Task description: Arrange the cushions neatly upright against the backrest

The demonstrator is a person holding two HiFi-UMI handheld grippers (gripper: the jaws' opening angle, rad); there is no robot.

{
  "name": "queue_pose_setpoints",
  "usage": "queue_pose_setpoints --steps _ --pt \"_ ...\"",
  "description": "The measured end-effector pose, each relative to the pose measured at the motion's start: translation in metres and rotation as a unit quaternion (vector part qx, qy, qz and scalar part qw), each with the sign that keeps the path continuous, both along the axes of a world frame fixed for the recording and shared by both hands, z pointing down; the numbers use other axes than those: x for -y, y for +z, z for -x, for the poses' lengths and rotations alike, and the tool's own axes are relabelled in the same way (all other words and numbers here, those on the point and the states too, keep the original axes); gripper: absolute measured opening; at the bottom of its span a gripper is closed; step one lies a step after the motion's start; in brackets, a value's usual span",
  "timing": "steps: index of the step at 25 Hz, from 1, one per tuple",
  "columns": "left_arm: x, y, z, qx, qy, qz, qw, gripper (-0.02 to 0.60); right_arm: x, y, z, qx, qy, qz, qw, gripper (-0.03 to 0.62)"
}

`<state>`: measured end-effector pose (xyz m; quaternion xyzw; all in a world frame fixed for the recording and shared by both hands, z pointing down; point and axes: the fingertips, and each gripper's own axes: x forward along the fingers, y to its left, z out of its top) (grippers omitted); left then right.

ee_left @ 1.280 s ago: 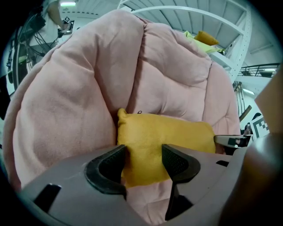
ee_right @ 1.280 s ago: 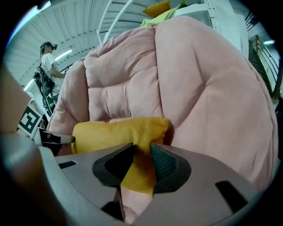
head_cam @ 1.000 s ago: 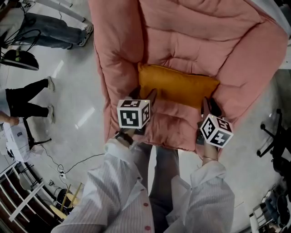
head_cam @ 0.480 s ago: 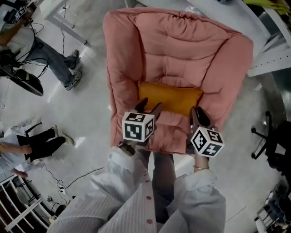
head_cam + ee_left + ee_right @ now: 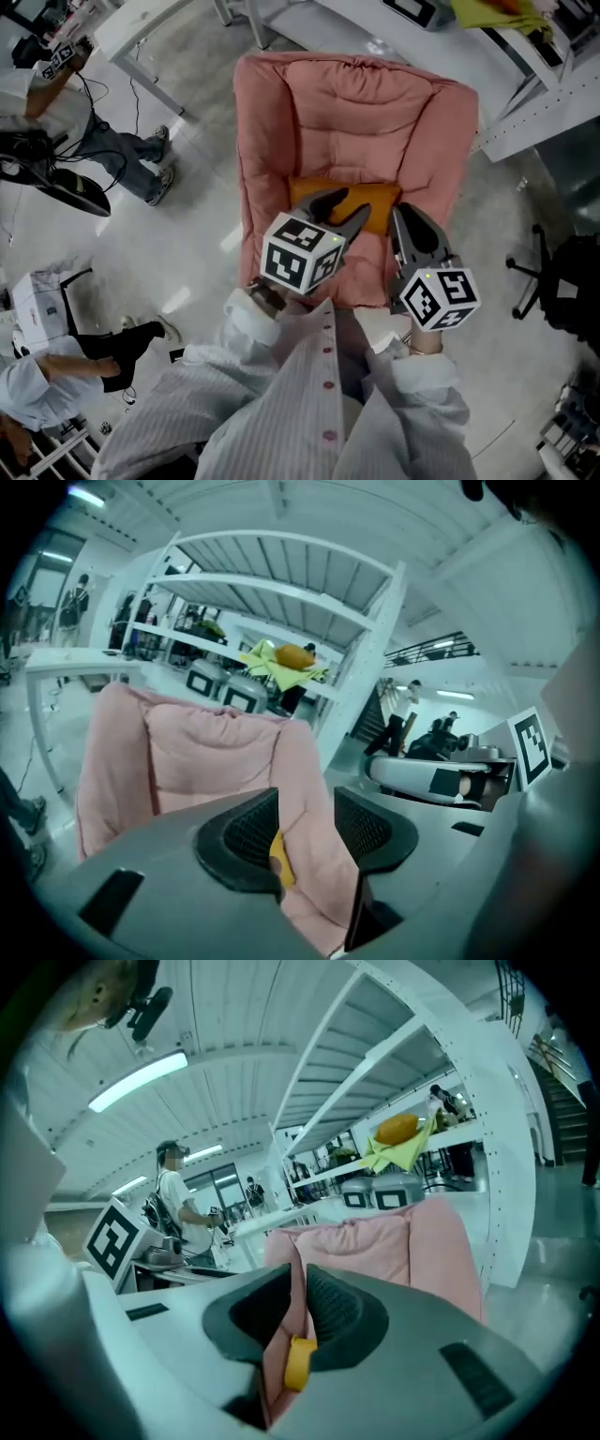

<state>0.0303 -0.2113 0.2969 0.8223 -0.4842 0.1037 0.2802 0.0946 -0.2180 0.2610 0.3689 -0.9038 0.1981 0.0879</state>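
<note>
- Left gripper (image 5: 305, 827) jaws stand partly apart. Nothing lies between the pads; only the distant pink armchair (image 5: 356, 122) shows through the gap.
- Right gripper (image 5: 298, 1307) jaws stand nearly together, with a narrow slit left between them. They clamp nothing.
- Both sets of jaws have just been closing on empty air.
- Change: a second ago both grippers sat low at the front edge of the seat, just beside the orange cushion (image 5: 382, 204). Both are now raised well clear of the chair.
- The cushion has not moved with them. It rests at the rear of the seat, long edge across, against the foot of the backrest, partly hidden behind the grippers in the head view.
- Judgement: the cushion has been released in place and this placement appears complete. No second cushion is visible.
</note>
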Motion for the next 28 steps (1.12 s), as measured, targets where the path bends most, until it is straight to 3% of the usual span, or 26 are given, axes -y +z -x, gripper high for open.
queue_pose_setpoints --steps 5,13,19,28 --pt "-0.015 -0.065 -0.035 -0.028 0.051 -0.054 0.9969 0.145 -0.029 -0.064 -0.004 0.008 -0.013 -0.06 0.998 0.023" --pt "-0.041 -0.121 -0.059 -0.044 0.084 -0.106 0.9898 0.013 -0.058 -0.11 -0.019 0.008 -0.01 -0.108 0.994 0.014" --pt "-0.055 -0.15 -0.061 -0.048 0.096 -0.142 0.9842 0.009 -0.073 -0.13 -0.022 0.016 -0.006 -0.125 0.992 0.014" --pt "-0.058 -0.155 -0.066 -0.041 0.106 -0.146 0.9828 0.009 -0.075 -0.129 -0.024 0.021 -0.009 -0.112 0.993 0.014"
